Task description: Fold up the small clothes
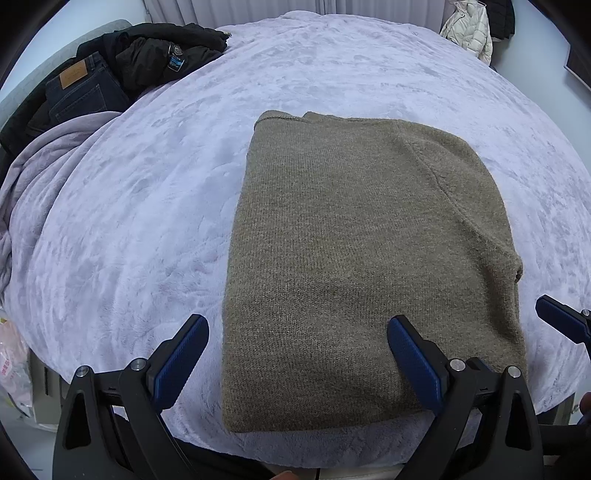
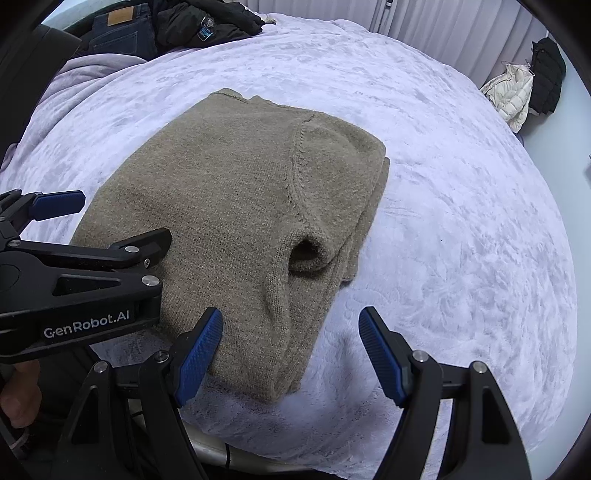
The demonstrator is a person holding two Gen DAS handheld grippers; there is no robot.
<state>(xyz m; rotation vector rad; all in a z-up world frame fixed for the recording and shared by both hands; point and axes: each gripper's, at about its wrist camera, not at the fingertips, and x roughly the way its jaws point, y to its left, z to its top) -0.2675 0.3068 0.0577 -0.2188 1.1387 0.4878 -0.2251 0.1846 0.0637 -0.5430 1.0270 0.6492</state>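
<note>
A folded sweater (image 1: 354, 266) lies on the bed (image 1: 147, 221), near its front edge. At the far left corner of the bed, jeans (image 1: 79, 92) lie left of a jacket (image 1: 159, 51). Beyond the far right corner, coats (image 1: 471, 31) hang. Both grippers hover over the front edge.

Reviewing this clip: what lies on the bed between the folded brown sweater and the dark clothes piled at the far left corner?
Only bare lavender blanket lies between the sweater and the dark clothes; both wrist views show it.
</note>
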